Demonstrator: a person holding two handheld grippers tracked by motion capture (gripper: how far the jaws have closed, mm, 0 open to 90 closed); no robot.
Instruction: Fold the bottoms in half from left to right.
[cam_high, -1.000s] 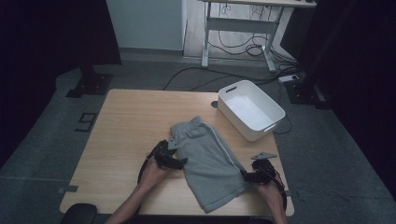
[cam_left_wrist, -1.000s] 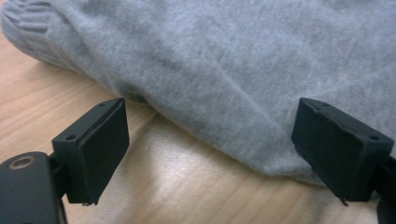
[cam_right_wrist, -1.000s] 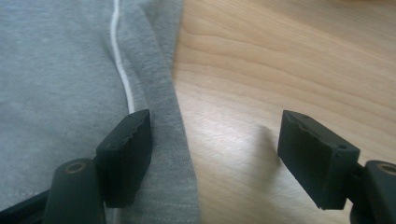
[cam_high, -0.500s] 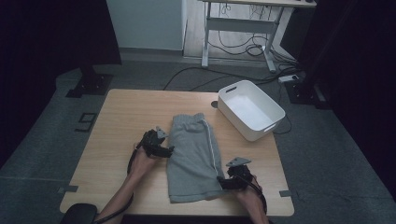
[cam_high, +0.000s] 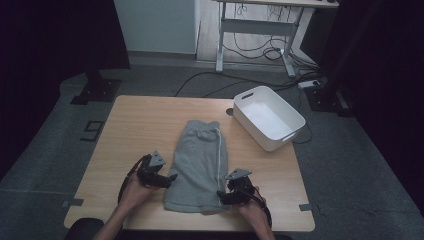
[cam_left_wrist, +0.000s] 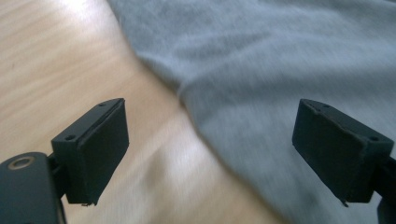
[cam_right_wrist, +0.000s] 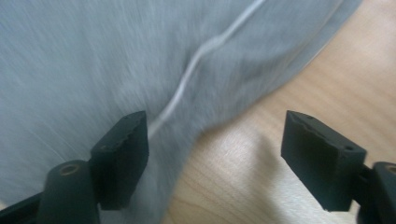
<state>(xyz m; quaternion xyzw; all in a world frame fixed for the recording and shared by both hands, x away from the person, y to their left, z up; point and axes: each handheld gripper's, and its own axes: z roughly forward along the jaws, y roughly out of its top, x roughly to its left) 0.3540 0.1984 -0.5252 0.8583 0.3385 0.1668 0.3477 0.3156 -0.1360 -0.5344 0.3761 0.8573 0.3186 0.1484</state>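
Right gripper view: blurred grey shorts (cam_right_wrist: 93, 60)

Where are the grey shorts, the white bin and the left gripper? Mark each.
grey shorts (cam_high: 199, 165): high view, middle of the fabric.
white bin (cam_high: 291, 119): high view, right rim.
left gripper (cam_high: 172, 177): high view, between its fingertips.

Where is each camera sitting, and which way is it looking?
High view: above the person's side, looking forward and down on the table, grey shorts, white bin; forearms, left gripper, right gripper.
Left gripper view: rides that gripper, looking along open jaws at the shorts' edge.
Right gripper view: rides that gripper, open jaws over the shorts' white-striped edge.
All share shorts and table.
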